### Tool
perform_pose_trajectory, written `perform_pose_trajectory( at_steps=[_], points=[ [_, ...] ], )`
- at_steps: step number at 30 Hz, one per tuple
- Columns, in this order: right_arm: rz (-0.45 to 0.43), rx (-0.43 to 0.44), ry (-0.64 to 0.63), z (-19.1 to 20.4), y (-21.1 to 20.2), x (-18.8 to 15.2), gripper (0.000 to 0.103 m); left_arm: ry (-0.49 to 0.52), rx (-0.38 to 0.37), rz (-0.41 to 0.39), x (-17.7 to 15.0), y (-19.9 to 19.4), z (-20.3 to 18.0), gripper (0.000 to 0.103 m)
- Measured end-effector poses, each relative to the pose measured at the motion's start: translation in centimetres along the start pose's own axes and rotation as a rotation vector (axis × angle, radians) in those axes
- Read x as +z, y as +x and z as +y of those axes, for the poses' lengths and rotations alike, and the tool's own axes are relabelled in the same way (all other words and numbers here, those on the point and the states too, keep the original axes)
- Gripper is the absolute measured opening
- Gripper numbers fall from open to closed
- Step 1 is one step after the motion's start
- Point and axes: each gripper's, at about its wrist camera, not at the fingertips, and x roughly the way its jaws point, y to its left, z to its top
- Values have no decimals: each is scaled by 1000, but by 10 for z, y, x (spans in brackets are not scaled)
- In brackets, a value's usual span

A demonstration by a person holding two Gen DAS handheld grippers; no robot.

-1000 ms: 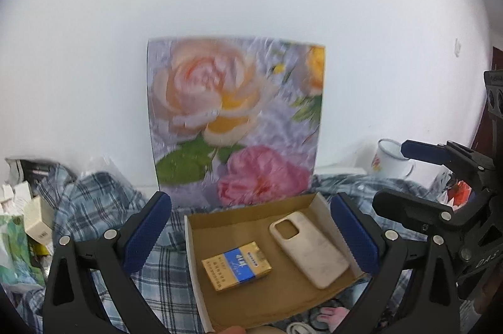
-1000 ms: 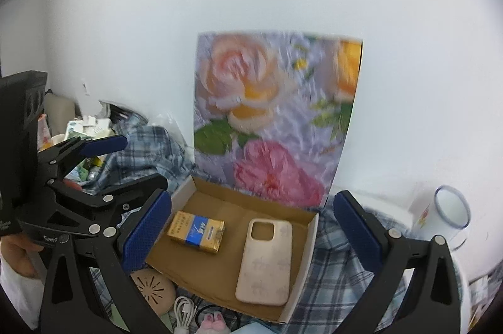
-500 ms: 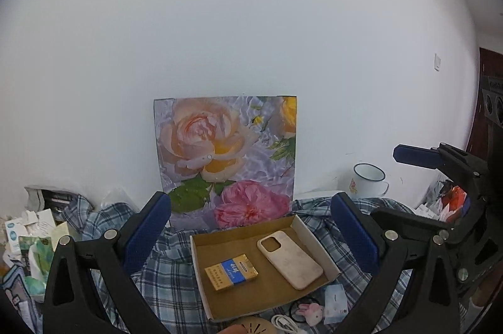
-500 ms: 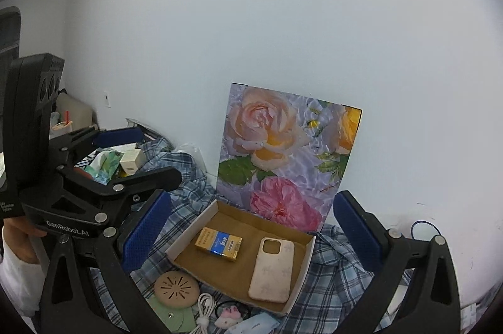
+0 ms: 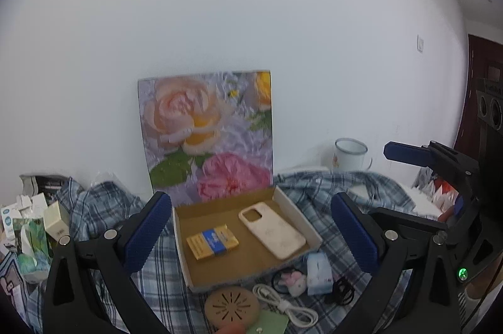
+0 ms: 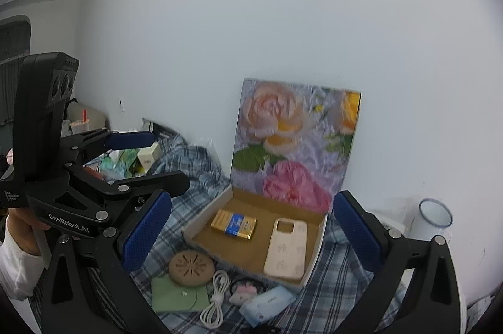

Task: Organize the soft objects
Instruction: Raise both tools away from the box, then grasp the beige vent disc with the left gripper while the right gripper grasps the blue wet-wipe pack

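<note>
In the left wrist view the left gripper (image 5: 251, 235) is released, its two blue pads (image 5: 145, 231) wide apart and holding nothing. Between the pads, a bit ahead of them, sits a cardboard tray (image 5: 309, 231) on a checked cloth (image 5: 345, 189). Inside the tray lie a yellow and blue pack (image 5: 212, 241) nearer the left pad and a pale phone case (image 5: 272, 230) nearer the right pad. Below the tray, close to the camera, are a white cable (image 5: 284, 304), a small pink plush toy (image 5: 294, 279) and a light blue tissue pack (image 5: 319, 272). Behind the tray a flower picture (image 5: 207, 132) leans on the wall.

In the right wrist view the right gripper (image 6: 251, 235) is also released and empty. The tray (image 6: 319, 244) is between its pads, and the plush toy (image 6: 243, 291), the cable (image 6: 217, 301), a round brown disc (image 6: 191, 268) and the tissue pack (image 6: 267, 304) lie in front of the tray, nearer the left pad (image 6: 146, 230). A hand (image 6: 22, 231) holds the left gripper at the left edge
</note>
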Motion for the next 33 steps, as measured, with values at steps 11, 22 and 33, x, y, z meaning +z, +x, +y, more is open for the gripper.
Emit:
perform_pose_trajectory(
  at_steps=[11,22,33],
  points=[
    [66,42,6,3,18,-44,103,-9,-57,86,-51,20,2,103],
    [125,65,41,1,40,-75,103,5,-31,143,-81,37,4,103],
    [207,52,36,1,58,-92,103,11,-2,214,-105,56,6,103]
  ],
)
